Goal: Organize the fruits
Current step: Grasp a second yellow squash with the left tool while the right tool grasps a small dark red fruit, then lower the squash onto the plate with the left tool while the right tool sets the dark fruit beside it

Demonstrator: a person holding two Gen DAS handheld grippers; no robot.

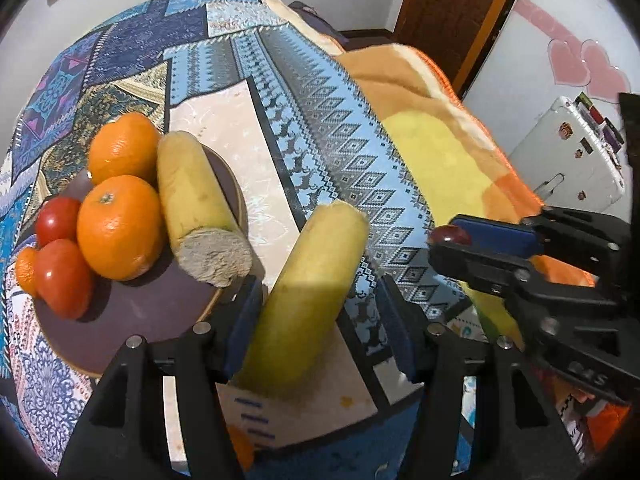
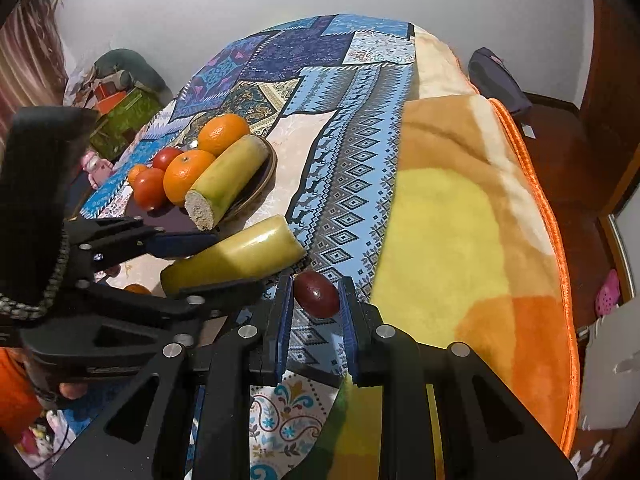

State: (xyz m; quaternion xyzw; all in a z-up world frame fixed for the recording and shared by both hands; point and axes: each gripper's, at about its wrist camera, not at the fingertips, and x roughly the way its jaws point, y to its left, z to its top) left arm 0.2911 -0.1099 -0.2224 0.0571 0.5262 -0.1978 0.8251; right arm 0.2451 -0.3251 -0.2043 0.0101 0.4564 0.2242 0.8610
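Two grippers work a patterned bench beside a plate (image 1: 132, 320) of fruit. The left gripper (image 1: 316, 308) has its jaws spread wide around a yellow-green stalk (image 1: 312, 280), one pad against its left side, the other standing apart; whether it is truly gripped cannot be told. The stalk's long axis runs forward along the fingers, its cut end pointing away, and the plate lies to its left, near. On the plate sit two oranges (image 1: 120, 224), tomatoes (image 1: 60, 276) and a second stalk (image 1: 196, 204), lying roughly parallel to the first. The right gripper (image 2: 316, 300) has a small dark red fruit (image 2: 316, 294) pinched between narrowly spaced pads, just right of the left gripper. The left is nearer the plate; a leftward move likely comes next.
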